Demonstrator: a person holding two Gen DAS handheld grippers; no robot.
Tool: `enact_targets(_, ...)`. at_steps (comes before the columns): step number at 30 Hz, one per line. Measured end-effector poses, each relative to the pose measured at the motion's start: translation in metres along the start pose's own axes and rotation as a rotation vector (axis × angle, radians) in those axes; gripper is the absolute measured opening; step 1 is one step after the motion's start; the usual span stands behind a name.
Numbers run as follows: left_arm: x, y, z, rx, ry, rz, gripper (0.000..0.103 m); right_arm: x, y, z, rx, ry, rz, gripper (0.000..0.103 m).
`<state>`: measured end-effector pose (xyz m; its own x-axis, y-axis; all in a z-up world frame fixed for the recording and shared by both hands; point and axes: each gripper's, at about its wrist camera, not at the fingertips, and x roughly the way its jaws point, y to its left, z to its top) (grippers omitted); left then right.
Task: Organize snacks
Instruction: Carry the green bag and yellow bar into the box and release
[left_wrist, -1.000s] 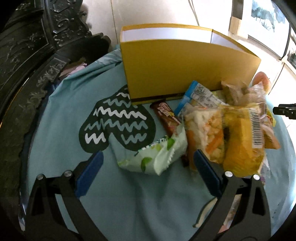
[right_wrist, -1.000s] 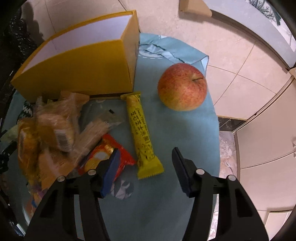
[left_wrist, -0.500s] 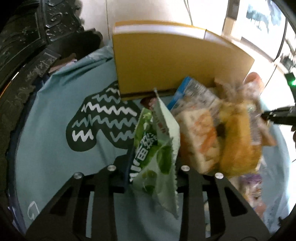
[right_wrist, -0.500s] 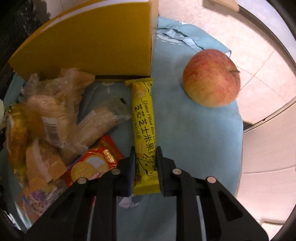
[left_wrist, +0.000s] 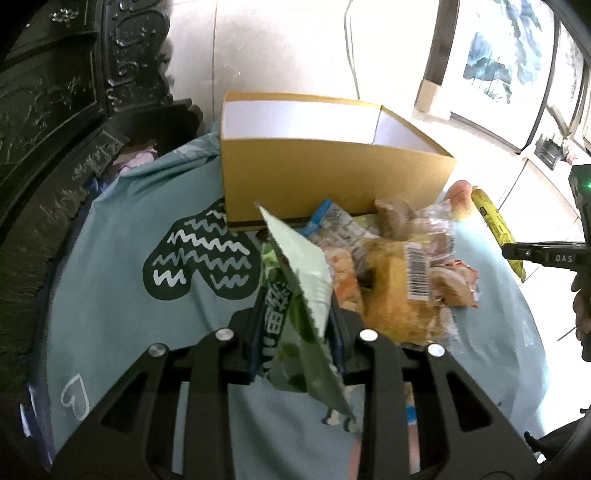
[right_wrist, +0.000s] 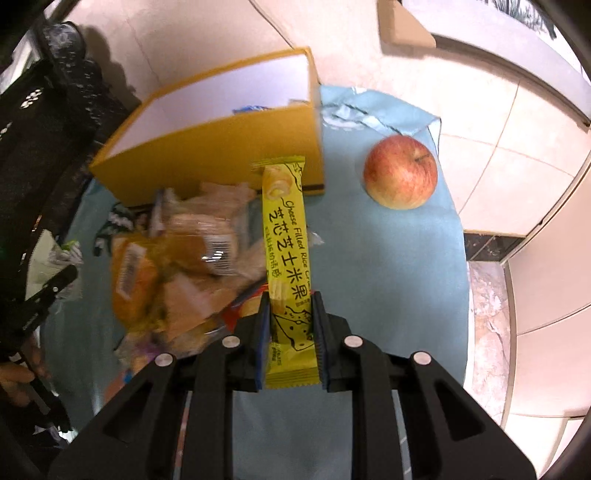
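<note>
My left gripper (left_wrist: 295, 325) is shut on a green-and-white snack packet (left_wrist: 299, 295), which stands up between the pads, lifted off the cloth. My right gripper (right_wrist: 289, 314) is shut on a long yellow cheese rice bar (right_wrist: 286, 251), also raised; the bar (left_wrist: 496, 229) shows at the right edge of the left wrist view. Beyond both stands an open yellow cardboard box (left_wrist: 332, 170) (right_wrist: 221, 147) with a white inside; something blue-and-white (right_wrist: 251, 109) lies in it. A heap of clear-wrapped pastries and snacks (left_wrist: 399, 273) (right_wrist: 184, 266) lies in front of the box.
A round table carries a light blue cloth (left_wrist: 122, 277) (right_wrist: 388, 266) with a dark zigzag print. A red-yellow apple (right_wrist: 400, 171) sits right of the box. Dark carved furniture (left_wrist: 55, 129) stands at the left. Pale floor tiles surround the table. A hand (right_wrist: 14, 373) holds the left gripper.
Both grippers went from open to shut: the left took the green packet, the right took the yellow bar. Both have since lifted their snacks off the cloth, and the box's inside now shows.
</note>
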<state>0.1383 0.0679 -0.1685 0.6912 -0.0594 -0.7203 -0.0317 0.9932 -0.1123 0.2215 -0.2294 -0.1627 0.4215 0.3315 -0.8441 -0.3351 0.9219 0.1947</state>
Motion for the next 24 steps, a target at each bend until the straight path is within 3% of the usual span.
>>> enact_targets(5, -0.022, -0.007, 0.01, 0.007, -0.036, -0.008, 0.029, -0.029, 0.019, 0.004, -0.021, -0.053, 0.032, 0.021)
enact_targets(10, -0.044, -0.015, 0.042, 0.011, -0.101, -0.027, 0.029, -0.059, 0.039, 0.029, -0.051, -0.127, 0.071, 0.021)
enact_targets(18, -0.069, -0.043, 0.136, 0.02, -0.22, -0.058, 0.029, -0.111, 0.064, 0.106, -0.109, -0.261, 0.083, 0.021)
enact_targets(24, -0.065, -0.062, 0.195, 0.062, -0.251, -0.052, 0.029, -0.13, 0.07, 0.159, -0.133, -0.317, 0.075, 0.021)
